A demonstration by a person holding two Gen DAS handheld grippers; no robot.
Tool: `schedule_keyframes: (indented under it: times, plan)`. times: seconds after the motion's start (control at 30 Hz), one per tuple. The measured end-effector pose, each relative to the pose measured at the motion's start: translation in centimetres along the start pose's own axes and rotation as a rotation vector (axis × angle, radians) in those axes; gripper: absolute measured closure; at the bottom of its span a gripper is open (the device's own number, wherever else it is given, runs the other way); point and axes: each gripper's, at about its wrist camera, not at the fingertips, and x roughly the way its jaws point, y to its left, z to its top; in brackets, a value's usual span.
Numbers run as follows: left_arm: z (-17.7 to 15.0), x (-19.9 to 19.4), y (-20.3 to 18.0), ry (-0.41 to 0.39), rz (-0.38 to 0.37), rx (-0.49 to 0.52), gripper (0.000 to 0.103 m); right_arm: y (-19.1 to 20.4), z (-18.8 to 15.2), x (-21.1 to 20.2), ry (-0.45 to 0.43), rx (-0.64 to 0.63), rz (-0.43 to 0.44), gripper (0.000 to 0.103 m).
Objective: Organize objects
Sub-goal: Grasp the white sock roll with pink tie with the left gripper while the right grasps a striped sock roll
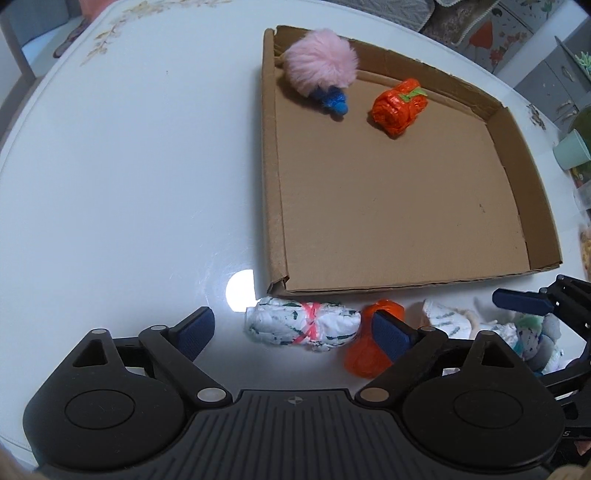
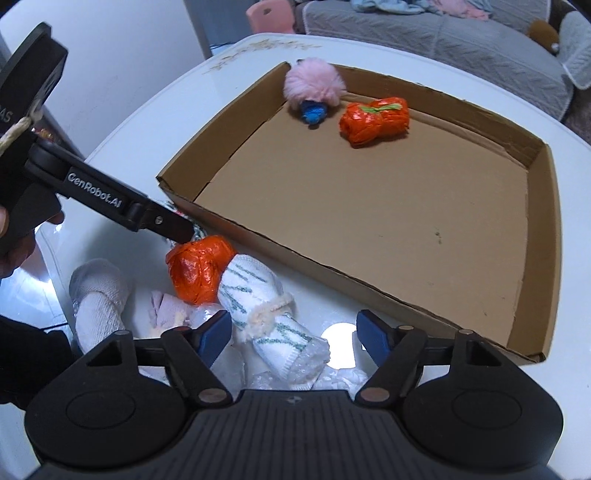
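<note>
White table (image 1: 110, 184) with a floral print at its far edge and a bright round light reflection on its glossy top. Grey quilted sofa (image 2: 461, 40) beyond the table, with crumpled cloth on the seat and a lace-trimmed cushion (image 2: 576, 55) at its right end. Pink chair back (image 2: 269, 16) just left of the sofa. Pale green cup (image 1: 572, 149) at the table's right edge. Grey drawer unit (image 1: 554, 77) behind the cup.
</note>
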Motion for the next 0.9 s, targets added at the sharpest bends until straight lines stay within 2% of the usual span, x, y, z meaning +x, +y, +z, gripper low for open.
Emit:
schedule_keyframes:
  times: [0.07, 0.23, 0.37, 0.47, 0.53, 0.63, 0.77, 0.9]
  plan:
    - [0.0, 0.3, 0.0, 0.004, -0.005, -0.006, 0.009, 0.0, 0.1, 0.3, 0.003, -0.016, 0.007, 0.043]
    - [0.2, 0.6, -0.2, 0.001, -0.018, 0.002, 0.009, -0.2, 0.1, 0.7, 0.013, -0.025, 0.036, 0.045]
    - [0.3, 0.5, 0.2, 0.008, -0.056, -0.034, 0.009, 0.2, 0.0, 1.0, 0.033, -0.054, 0.04, 0.05]
    - [0.1, 0.5, -0.1, 0.005, -0.044, -0.006, 0.008, 0.3, 0.1, 0.7, 0.018, -0.06, 0.057, 0.051]
    - [0.2, 0.5, -0.2, 0.004, -0.048, -0.001, 0.008, 0.4, 0.2, 0.9, 0.019, -0.063, 0.051, 0.057]
    - [0.1, 0.4, -0.3, -0.001, -0.046, 0.015, 0.011, 0.3, 0.2, 1.1, 0.025, -0.065, 0.056, 0.059]
    - [0.2, 0.0, 0.2, 0.004, -0.073, -0.008, 0.022, 0.3, 0.1, 1.0, 0.026, -0.075, 0.055, 0.061]
    - [0.4, 0.0, 0.9, 0.002, -0.09, -0.038, 0.02, 0.3, 0.2, 1.0, 0.026, -0.071, 0.059, 0.061]
